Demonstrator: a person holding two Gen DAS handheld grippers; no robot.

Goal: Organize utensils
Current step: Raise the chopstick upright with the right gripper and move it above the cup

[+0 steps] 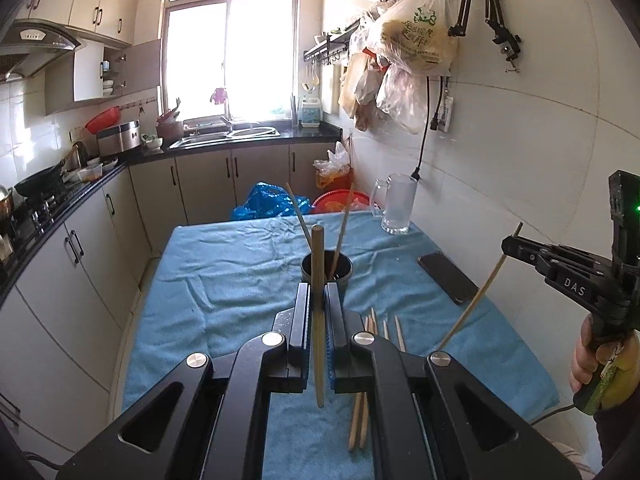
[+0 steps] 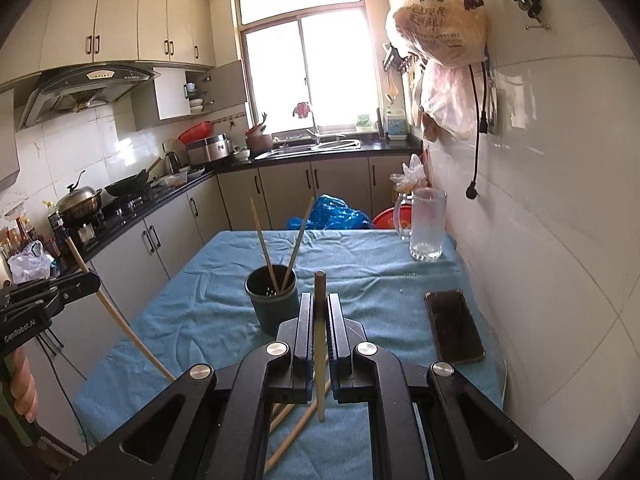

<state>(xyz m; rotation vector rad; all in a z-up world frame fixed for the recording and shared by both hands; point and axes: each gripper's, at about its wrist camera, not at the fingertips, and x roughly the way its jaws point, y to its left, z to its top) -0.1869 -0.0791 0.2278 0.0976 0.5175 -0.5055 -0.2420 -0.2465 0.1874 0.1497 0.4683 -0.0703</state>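
Wooden chopstick (image 1: 318, 312) clamped near-upright in the left gripper (image 1: 318, 296), thick end up, thin end hanging below the jaws above the blue cloth (image 1: 224, 280). Same gripper visible at the left edge of the right wrist view (image 2: 90, 282), angled slightly downward, carried by a hand (image 2: 24, 384) wrapped round its handle low at the left.

Second chopstick (image 2: 320, 344) pinched the same way in the right gripper (image 2: 320, 312), standing almost vertical. From the left wrist view, right gripper (image 1: 508, 244) out at the right, fingers pointing left toward the table's middle, its chopstick (image 1: 476, 296) slanting down to the left, hand (image 1: 586, 356) gripping the handle near the right edge.

Dark round holder (image 2: 272, 296) upright mid-table, two chopsticks (image 2: 280, 240) leaning apart inside. Loose chopsticks (image 1: 360, 412) lying on the near cloth below the grippers. Glass mug (image 2: 428, 228) at the far right corner; black phone (image 2: 454, 326) flat on the right, nearer.
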